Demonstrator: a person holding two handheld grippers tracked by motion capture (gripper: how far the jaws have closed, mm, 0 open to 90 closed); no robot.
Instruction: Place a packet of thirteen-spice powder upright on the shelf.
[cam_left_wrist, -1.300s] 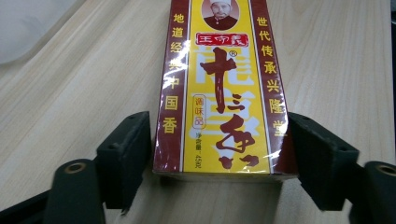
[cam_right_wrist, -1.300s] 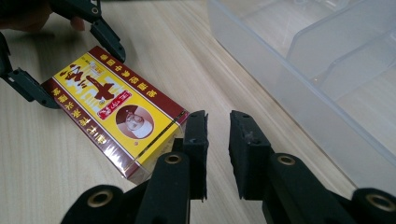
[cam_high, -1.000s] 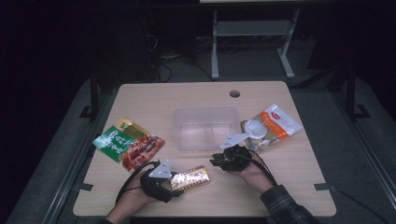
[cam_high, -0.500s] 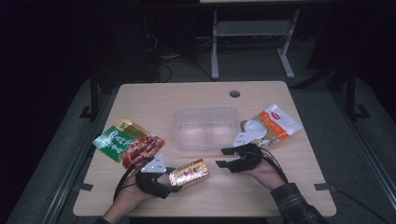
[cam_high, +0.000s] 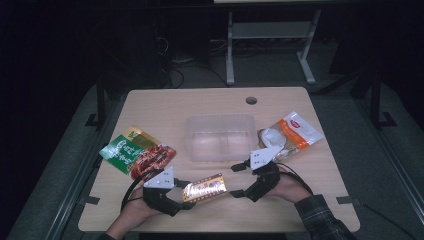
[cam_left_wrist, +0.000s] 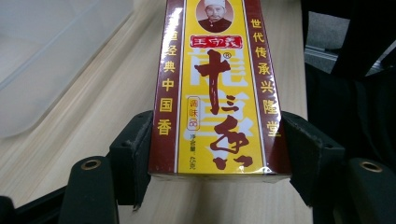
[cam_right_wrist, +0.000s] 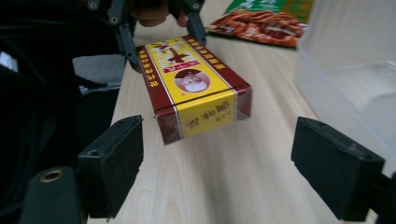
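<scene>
While the left gripper (cam_high: 186, 196) has the yellow-and-maroon seasoning box (cam_high: 204, 187) pinched by its near end, the box sticks out level above the tabletop (cam_high: 210, 107), toward the right gripper (cam_high: 239, 180). In the left gripper view you can see both black pads pressed flat against the box's long maroon sides (cam_left_wrist: 215, 88), printed face up. The right gripper's jaws have just been opening and now stand spread wide; in the right gripper view the free end of the box (cam_right_wrist: 196, 88) hangs ahead of them, between the two pads but touching neither.

Beyond the box sits a clear plastic container (cam_high: 221, 136), about mid-table. Off to the left there's a green packet (cam_high: 121, 151) with a red snack packet (cam_high: 152, 159) lying partly over it, and to the right of the container an orange-and-white pouch (cam_high: 292, 132).
</scene>
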